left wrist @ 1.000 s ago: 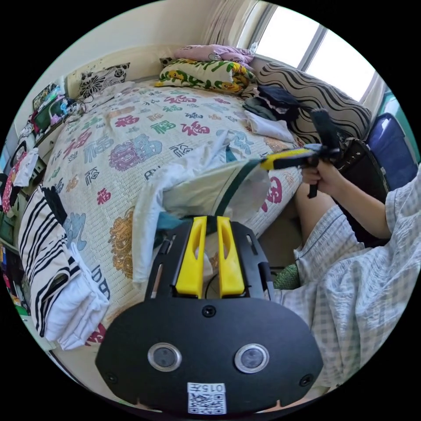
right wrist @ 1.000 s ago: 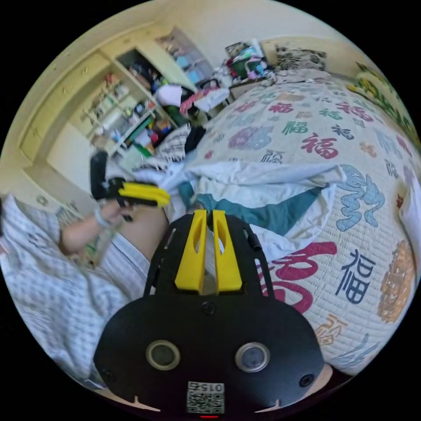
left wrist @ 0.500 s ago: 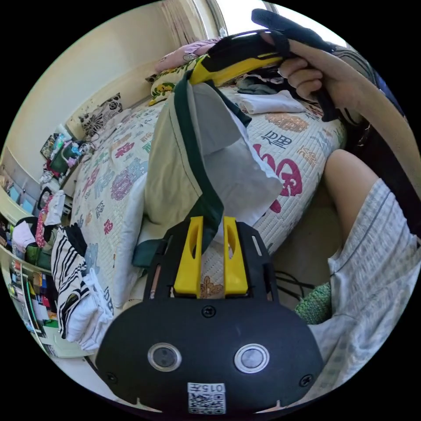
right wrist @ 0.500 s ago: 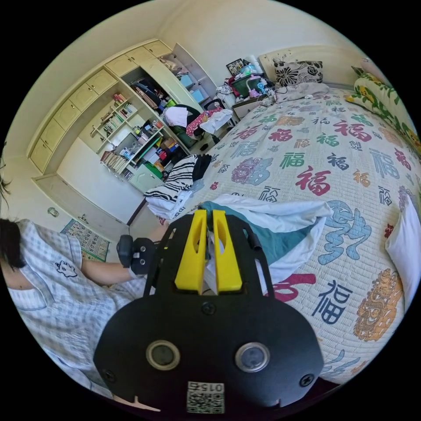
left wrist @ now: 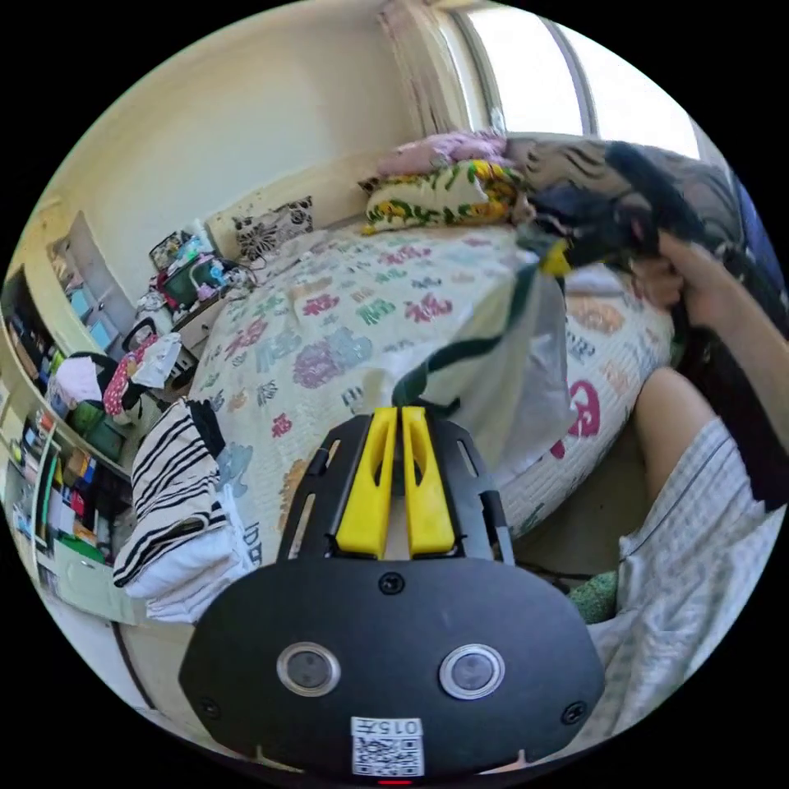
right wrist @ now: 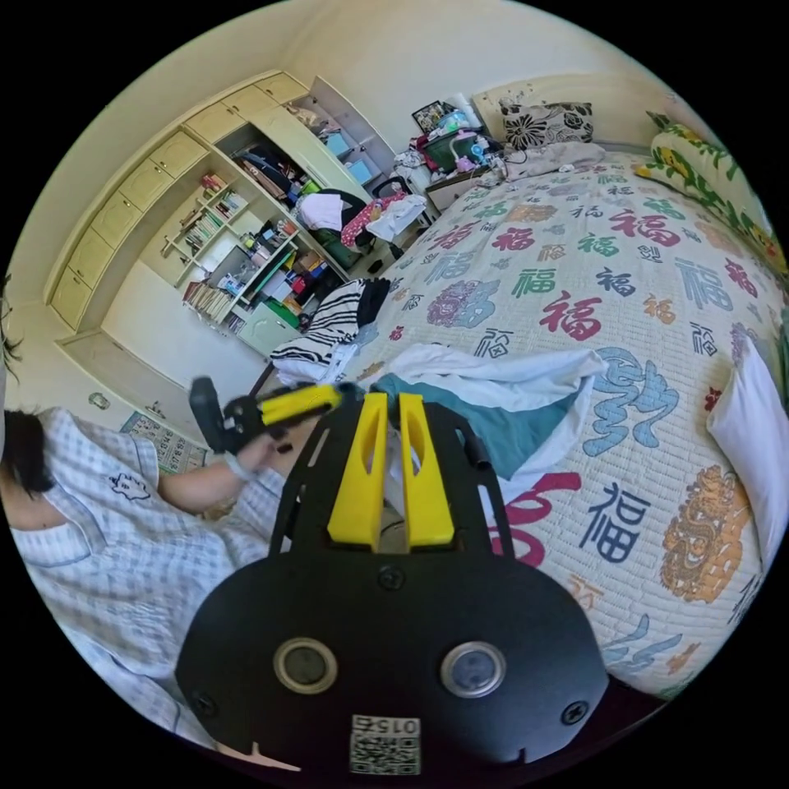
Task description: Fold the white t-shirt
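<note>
Between the two tongs, the t-shirt [left wrist: 493, 362] hangs stretched above the near edge of the bed [left wrist: 345, 329]. Its dark green neckband runs from the left tongs [left wrist: 401, 415] up to the right tongs [left wrist: 559, 261], which appear blurred at upper right, held in a hand [left wrist: 686, 283].

Left tongs: the yellow jaws stand almost pressed together, and the neckband enters the narrow slit at their tips, so they pinch the t-shirt there. Pale fabric drapes below the band toward the bed edge.

Right tongs [right wrist: 393, 411]: in the right gripper view the jaws stand close together with white fabric in the gap between them; they pinch the t-shirt [right wrist: 493, 403]. Beyond the tips, the cloth lies bunched on the bed [right wrist: 641, 271], white folds around a teal inner panel. The left tongs [right wrist: 300, 403] show just beside it on the left, jaws together, gripped by a hand [right wrist: 255, 448].

A striped stack [left wrist: 177, 493] of folded clothes rests at the bed's corner, well apart from the t-shirt. The person's checked garment [right wrist: 107, 542] occupies the lower left of the right gripper view.
</note>
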The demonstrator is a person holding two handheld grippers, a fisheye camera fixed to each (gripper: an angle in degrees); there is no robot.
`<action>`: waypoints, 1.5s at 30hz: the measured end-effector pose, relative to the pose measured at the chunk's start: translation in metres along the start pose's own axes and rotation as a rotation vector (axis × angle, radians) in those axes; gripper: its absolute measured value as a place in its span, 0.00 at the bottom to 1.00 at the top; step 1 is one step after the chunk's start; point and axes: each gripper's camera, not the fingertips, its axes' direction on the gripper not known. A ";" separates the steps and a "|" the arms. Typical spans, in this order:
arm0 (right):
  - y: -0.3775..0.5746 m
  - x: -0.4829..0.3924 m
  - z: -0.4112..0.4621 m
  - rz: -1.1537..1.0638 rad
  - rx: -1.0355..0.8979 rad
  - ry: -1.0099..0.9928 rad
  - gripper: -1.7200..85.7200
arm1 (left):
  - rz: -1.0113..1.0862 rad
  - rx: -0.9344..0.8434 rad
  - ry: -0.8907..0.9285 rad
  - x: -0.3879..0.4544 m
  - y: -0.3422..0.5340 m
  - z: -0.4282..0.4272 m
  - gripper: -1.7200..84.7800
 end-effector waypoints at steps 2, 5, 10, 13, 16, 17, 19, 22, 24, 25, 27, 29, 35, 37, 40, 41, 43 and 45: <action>0.013 -0.013 -0.018 -0.044 -0.010 0.033 0.04 | -0.049 0.058 0.038 -0.034 -0.009 -0.037 0.02; 0.026 -0.033 -0.046 -0.104 0.018 0.023 0.03 | -0.058 0.181 0.107 -0.072 -0.019 -0.095 0.02; 0.046 -0.066 -0.087 -0.171 0.111 -0.021 0.02 | 0.020 0.312 0.153 -0.086 -0.025 -0.169 0.02; 0.058 -0.092 -0.096 -0.198 0.138 0.086 0.02 | 0.068 0.355 0.126 -0.083 -0.022 -0.207 0.02; 0.069 -0.125 -0.125 -0.238 0.240 0.171 0.01 | 0.131 0.428 0.117 -0.085 -0.022 -0.264 0.02; 0.072 -0.140 -0.144 -0.258 0.293 0.183 0.01 | 0.163 0.462 0.108 -0.086 -0.023 -0.291 0.02; 0.075 -0.166 -0.175 -0.305 0.355 0.186 0.01 | 0.220 0.523 0.084 -0.085 -0.025 -0.335 0.02; 0.077 -0.218 -0.227 -0.422 0.430 0.225 0.01 | 0.319 0.629 0.045 -0.080 -0.027 -0.409 0.02; 0.078 -0.253 -0.254 -0.505 0.460 0.289 0.01 | 0.380 0.706 0.019 -0.078 -0.028 -0.459 0.02; 0.079 -0.274 -0.269 -0.557 0.477 0.333 0.01 | 0.391 0.723 0.014 -0.078 -0.028 -0.469 0.02; 0.078 -0.301 -0.288 -0.624 0.501 0.383 0.01 | 0.424 0.777 -0.003 -0.080 -0.030 -0.500 0.02; 0.075 -0.328 -0.306 -0.686 0.531 0.439 0.01 | 0.437 0.798 0.000 -0.084 -0.033 -0.510 0.02; 0.028 -0.317 -0.305 -0.692 0.510 0.522 0.01 | 0.399 0.744 0.047 -0.111 -0.063 -0.449 0.02; 0.000 -0.289 -0.296 -0.642 0.471 0.489 0.01 | 0.368 0.690 0.068 -0.123 -0.079 -0.403 0.02; -0.053 -0.228 -0.274 -0.532 0.403 0.447 0.01 | 0.315 0.552 0.092 -0.142 -0.117 -0.301 0.02; -0.077 -0.201 -0.262 -0.486 0.371 0.440 0.01 | 0.299 0.491 0.087 -0.150 -0.136 -0.252 0.02; -0.118 -0.158 -0.241 -0.419 0.309 0.461 0.01 | 0.275 0.395 0.078 -0.161 -0.166 -0.171 0.02; -0.163 -0.111 -0.215 -0.342 0.254 0.505 0.01 | 0.229 0.295 0.057 -0.178 -0.212 -0.046 0.02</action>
